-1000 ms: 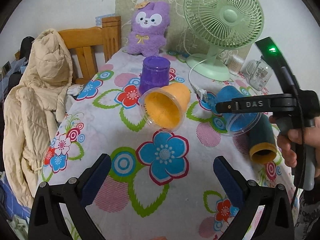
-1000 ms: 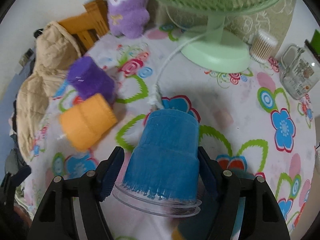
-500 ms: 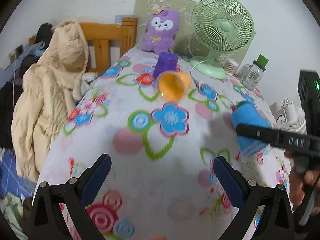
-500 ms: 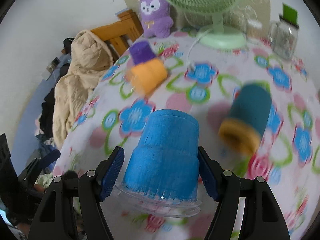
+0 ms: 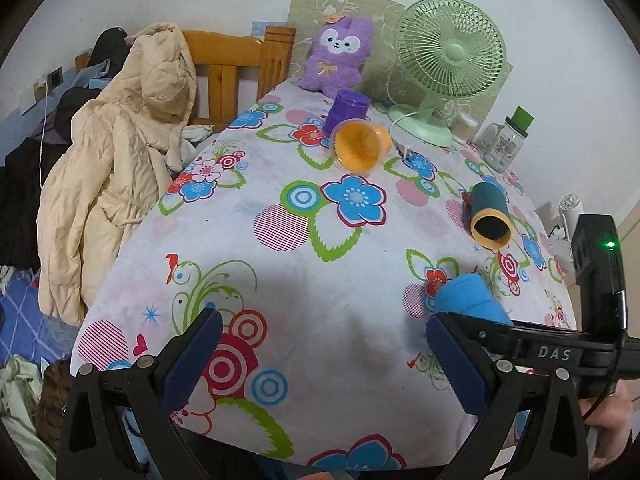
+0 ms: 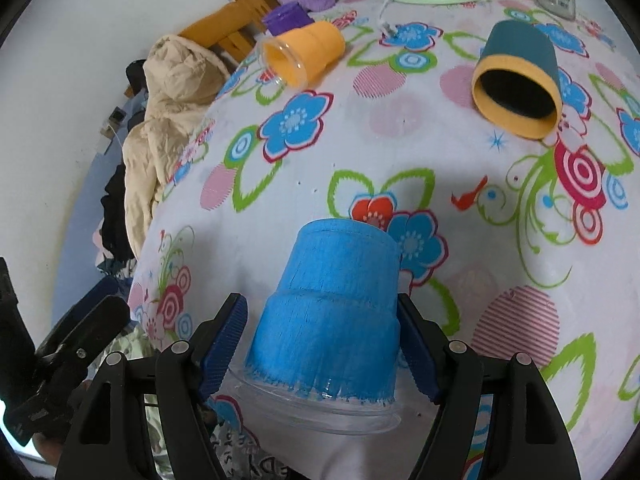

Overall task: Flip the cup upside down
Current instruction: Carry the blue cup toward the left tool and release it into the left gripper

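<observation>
My right gripper (image 6: 320,344) is shut on a blue cup (image 6: 332,312) with a clear rim, held mouth toward me and base pointing away over the near part of the flowered tablecloth (image 6: 400,152). In the left wrist view the blue cup (image 5: 468,296) shows at the right, in the right gripper, whose arm crosses the lower right. My left gripper (image 5: 320,356) is open and empty above the table's near edge. An orange cup (image 5: 360,148) and a teal cup with a yellow rim (image 5: 490,216) lie on their sides. A purple cup (image 5: 346,110) stands upside down.
A green fan (image 5: 448,60), a purple plush toy (image 5: 338,56) and a glass jar with a green lid (image 5: 506,140) stand at the table's far end. A beige coat (image 5: 116,160) hangs over a wooden chair (image 5: 236,64) at the left.
The right gripper has carried the blue cup toward the table's near edge and lower. The left gripper has pulled back, so more of the table shows.
</observation>
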Available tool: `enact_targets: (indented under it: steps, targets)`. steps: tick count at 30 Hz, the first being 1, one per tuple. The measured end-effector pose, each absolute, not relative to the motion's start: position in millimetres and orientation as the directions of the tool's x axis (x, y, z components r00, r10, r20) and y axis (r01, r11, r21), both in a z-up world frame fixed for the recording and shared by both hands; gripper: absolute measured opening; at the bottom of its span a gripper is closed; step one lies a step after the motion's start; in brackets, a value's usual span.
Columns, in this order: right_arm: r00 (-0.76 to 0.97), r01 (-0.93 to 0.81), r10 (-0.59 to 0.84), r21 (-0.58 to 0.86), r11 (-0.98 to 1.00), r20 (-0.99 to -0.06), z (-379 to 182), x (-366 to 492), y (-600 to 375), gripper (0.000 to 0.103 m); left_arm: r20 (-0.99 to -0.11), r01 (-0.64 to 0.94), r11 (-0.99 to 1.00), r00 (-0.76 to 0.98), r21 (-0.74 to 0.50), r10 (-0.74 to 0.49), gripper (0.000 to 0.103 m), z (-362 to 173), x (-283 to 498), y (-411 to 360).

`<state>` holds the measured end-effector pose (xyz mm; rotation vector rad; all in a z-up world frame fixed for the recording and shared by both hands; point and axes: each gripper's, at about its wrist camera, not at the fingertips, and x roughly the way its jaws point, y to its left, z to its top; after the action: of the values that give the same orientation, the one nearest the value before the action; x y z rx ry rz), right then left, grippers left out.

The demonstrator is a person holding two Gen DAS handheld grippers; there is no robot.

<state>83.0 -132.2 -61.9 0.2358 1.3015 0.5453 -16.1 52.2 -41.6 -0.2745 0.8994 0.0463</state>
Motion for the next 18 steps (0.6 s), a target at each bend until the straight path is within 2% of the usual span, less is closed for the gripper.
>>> enact_targets:
  steps: [3, 7, 18]
  targets:
    - [0.168, -0.249, 0.505, 0.459, 0.853, -0.847, -58.3, 83.2, -136.1, 0.078, -0.777, -0.148, 0.966, 0.625, -0.213, -0.075, 0.103, -39.8, -16.2, 49.5]
    - [0.185, -0.248, 0.512, 0.464, 0.850, -0.839, -51.9, 84.3, -145.4, 0.084, -0.776, -0.142, 0.968, 0.627, -0.207, -0.074, 0.103, -38.1, -15.2, 46.0]
    - [0.241, -0.243, 0.574, 0.524, 0.816, -0.782, -25.8, 77.1, -189.3, 0.086, -0.779, -0.099, 0.980, 0.623, -0.170, -0.072, 0.103, -27.1, 3.3, 25.8]
